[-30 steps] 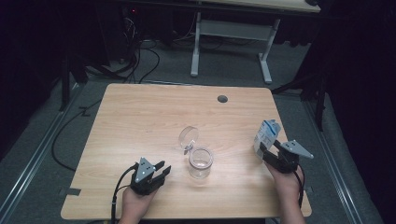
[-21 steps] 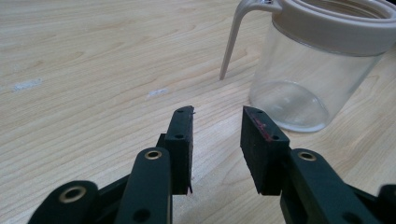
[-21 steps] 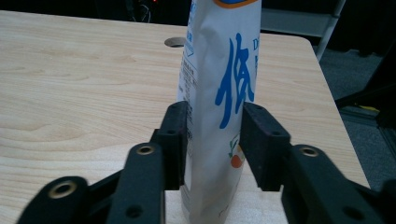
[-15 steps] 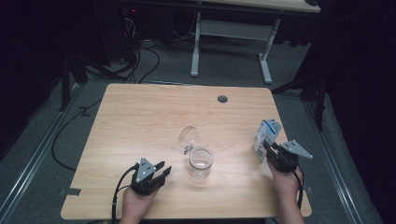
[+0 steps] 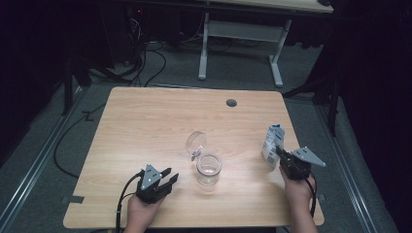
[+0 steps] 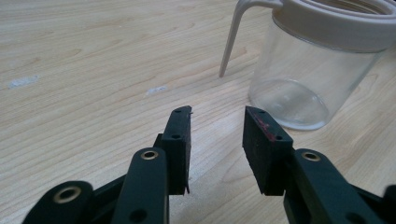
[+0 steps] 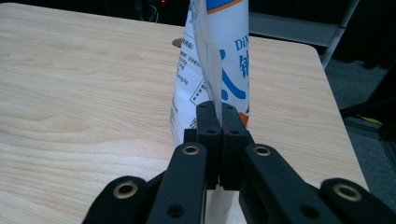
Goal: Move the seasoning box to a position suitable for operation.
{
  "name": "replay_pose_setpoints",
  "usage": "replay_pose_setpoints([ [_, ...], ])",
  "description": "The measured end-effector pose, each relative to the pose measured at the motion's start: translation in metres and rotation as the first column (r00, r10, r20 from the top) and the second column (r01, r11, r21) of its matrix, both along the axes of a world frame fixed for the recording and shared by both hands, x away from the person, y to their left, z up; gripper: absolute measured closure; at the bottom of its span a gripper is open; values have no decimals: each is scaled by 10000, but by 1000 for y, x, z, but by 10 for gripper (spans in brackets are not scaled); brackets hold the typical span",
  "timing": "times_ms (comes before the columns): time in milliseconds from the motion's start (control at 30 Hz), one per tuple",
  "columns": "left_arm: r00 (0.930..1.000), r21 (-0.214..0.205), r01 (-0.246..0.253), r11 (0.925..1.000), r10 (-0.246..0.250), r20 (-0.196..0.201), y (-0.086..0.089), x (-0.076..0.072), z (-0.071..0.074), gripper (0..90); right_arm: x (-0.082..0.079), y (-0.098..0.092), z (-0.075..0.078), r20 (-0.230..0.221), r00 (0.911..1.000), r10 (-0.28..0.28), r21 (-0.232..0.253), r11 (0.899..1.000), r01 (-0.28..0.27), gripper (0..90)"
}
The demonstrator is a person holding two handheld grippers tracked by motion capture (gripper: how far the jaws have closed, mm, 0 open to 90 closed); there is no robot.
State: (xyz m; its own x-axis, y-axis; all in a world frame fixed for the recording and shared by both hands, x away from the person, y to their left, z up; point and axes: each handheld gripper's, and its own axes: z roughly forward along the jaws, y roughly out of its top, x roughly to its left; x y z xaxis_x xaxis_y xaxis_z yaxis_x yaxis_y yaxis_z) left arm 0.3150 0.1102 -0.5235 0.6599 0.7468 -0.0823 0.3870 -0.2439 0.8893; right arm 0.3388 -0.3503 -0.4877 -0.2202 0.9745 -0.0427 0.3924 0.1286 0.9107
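Right gripper (image 7: 219, 112) has just clamped onto the edge seam of a pouch (image 5: 272, 144), upright near the table's (image 5: 145, 121) right edge. Left gripper (image 6: 217, 123) part open, empty, beside jar (image 6: 317, 65) at centre.

table (image 5: 145, 121): far half and left side bare, free passage | jar (image 5: 209, 170): stands centre-near, just beside left gripper (image 5: 167, 177), blocks the way across | lid (image 5: 196, 143): tilted behind jar | pouch (image 5: 272, 144): upright at right edge, near right gripper (image 5: 279, 154)
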Motion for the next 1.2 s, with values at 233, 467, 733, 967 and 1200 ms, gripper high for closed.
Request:
replay_pose_setpoints([
  [233, 9992, -214, 339, 9992, -335, 208, -1, -2, 1, 555, -4, 2, 5, -124, 9990, 427, 424, 9982, -421, 897],
  [467, 9988, -215, 406, 9989, -400, 272, -3, -3, 1, 538, -11, 12, 13, -152, 9951, 982, 588, 9935, -972, 900],
  [733, 9985, -260, 462, 9986, -454, 303, -3, -4, 2, 535, -20, 26, 19, -226, 9862, 1642, 531, 9852, -1628, 900],
  [967, 9974, -797, 649, 9947, -622, 353, -8, -7, 7, 531, -27, 36, 23, -288, 9764, 2140, 786, 9743, -2112, 900],
  [1200, 9927, -502, 1026, 9935, -991, 689, -12, -11, 11, 563, -35, 45, 33, -558, 9770, 2060, 926, 9753, -2003, 900],
])
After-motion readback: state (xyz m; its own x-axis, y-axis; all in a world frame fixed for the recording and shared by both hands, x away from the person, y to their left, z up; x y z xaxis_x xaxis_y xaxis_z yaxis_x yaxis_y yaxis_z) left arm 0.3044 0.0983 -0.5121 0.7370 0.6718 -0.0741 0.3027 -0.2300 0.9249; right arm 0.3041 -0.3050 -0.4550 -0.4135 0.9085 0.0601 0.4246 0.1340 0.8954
